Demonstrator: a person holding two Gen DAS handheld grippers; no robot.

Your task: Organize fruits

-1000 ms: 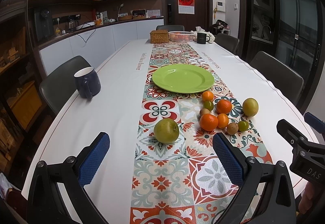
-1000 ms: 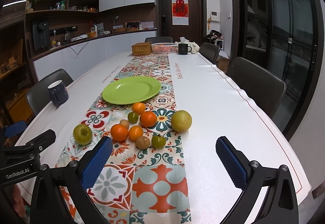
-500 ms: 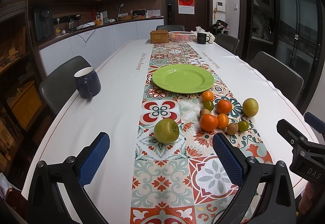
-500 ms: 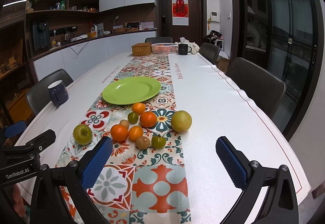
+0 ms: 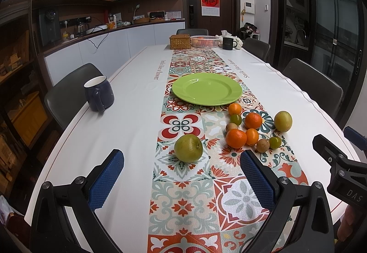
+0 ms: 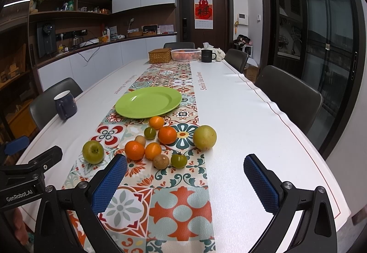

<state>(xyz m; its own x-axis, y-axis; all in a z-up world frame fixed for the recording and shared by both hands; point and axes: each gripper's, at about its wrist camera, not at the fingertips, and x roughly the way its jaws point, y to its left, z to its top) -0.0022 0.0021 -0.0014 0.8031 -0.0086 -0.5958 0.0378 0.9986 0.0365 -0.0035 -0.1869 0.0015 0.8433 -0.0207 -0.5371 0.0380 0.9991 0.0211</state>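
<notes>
Long white table [image 5: 128, 129] with a tiled floral runner [image 5: 183, 202] down its middle; kitchen counter and dark door behind.

Fruits sit on the runner at the near end, none on the green plate [image 5: 206, 89], which lies bare just beyond them. Cluster: small orange [image 5: 234, 108] nearest the plate rim; green round fruit [image 5: 235, 119] and larger orange [image 5: 253, 120] behind it; tan fruit [image 5: 231, 127]; big orange [image 5: 236, 138] touching a smaller orange [image 5: 251, 136]; brown fruit [image 5: 262, 145] beside a green tomato [image 5: 274, 142]. Yellow-green pear [image 5: 283, 121] at the runner's right edge, slightly apart. Green apple [image 5: 188, 148] alone to the left, well apart from the cluster.

Left gripper [image 5: 181, 175] released, blue pads wide, nothing between them; apple lies just ahead of the gap. Right gripper [image 6: 184, 181] likewise spread and empty, low over the runner, tomato [image 6: 179, 160] and brown fruit [image 6: 161, 161] just ahead.

Navy mug [image 5: 99, 93] near the left table edge. Far end: wicker box [image 5: 180, 41], white basket [image 5: 204, 41], black mug [image 5: 228, 43]. Dark chairs [image 5: 312, 83] along both sides.
</notes>
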